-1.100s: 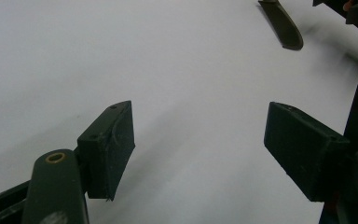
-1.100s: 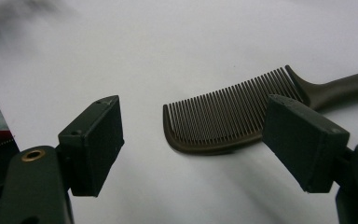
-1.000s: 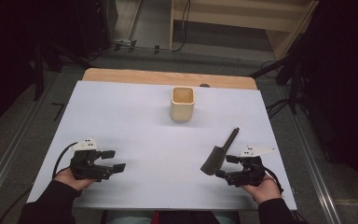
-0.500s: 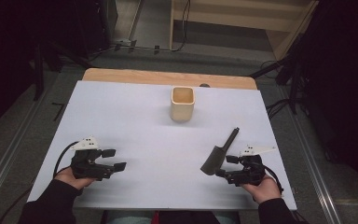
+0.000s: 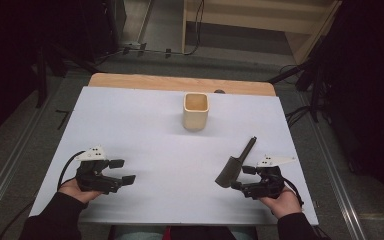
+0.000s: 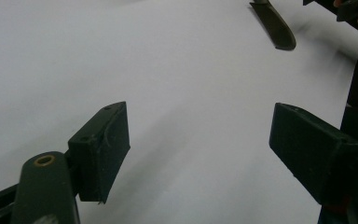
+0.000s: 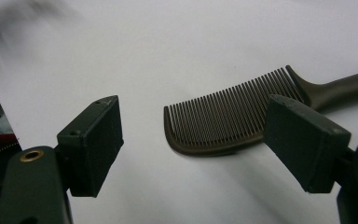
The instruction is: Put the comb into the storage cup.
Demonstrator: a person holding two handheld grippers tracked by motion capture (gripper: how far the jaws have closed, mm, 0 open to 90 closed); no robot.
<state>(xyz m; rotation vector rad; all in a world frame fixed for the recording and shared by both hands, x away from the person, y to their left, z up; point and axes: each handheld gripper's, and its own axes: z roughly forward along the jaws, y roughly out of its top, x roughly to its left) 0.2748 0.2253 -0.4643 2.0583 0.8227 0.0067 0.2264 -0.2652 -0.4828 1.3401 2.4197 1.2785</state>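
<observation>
While the comb (image 7: 233, 128) lies untouched on the white table (image 5: 145, 125), nothing looks begun. Both the left gripper (image 6: 198, 144) and right gripper (image 7: 191, 144) stand apart, empty; the beige cup (image 5: 196, 111) waits at twelve o'clock

Change over the last second is very small. The left gripper (image 5: 122, 171), in the lower left of the high view, has shifted a touch toward the lower edge of the frame and the hand (image 5: 72, 189) holding it has drawn back with it; its jaws stand apart as before over the bare white worktop (image 5: 145, 130). The right gripper (image 5: 242, 177), in the lower right of the high view, has edged very slightly downward in the frame, its spread jaws just beside the dark comb (image 5: 236, 162).
</observation>
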